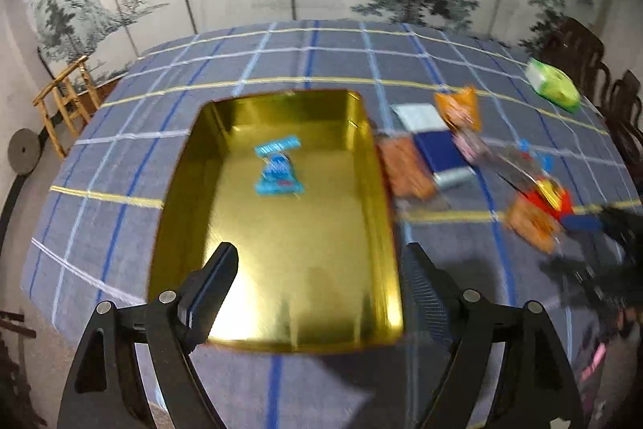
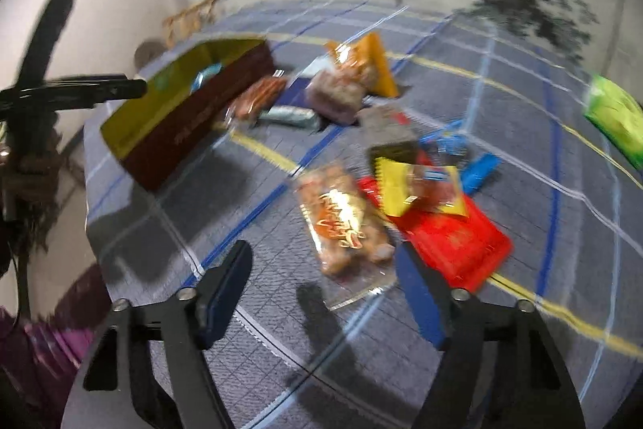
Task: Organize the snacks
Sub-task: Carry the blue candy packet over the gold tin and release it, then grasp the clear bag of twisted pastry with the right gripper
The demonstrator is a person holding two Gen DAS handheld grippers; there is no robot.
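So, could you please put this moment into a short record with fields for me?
surface: table with blue checked cloth
container: gold-lined tin, lid off
inside tin: one blue snack packet
outside tin: mixed snack packets to its right, including a red packet and a clear packet
left tongs: open, empty, over the tin
right tongs: open, empty, at the clear packet

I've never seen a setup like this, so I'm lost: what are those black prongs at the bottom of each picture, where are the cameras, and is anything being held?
A person holds a two-finger gripper in each hand; a fisheye camera on each looks along its fingers. One picture is from the left gripper, above a gold tin containing one blue snack packet. The other is from the right gripper, above a clear peanut packet and a red packet on the checked tablecloth. Both grippers are open and hold nothing.
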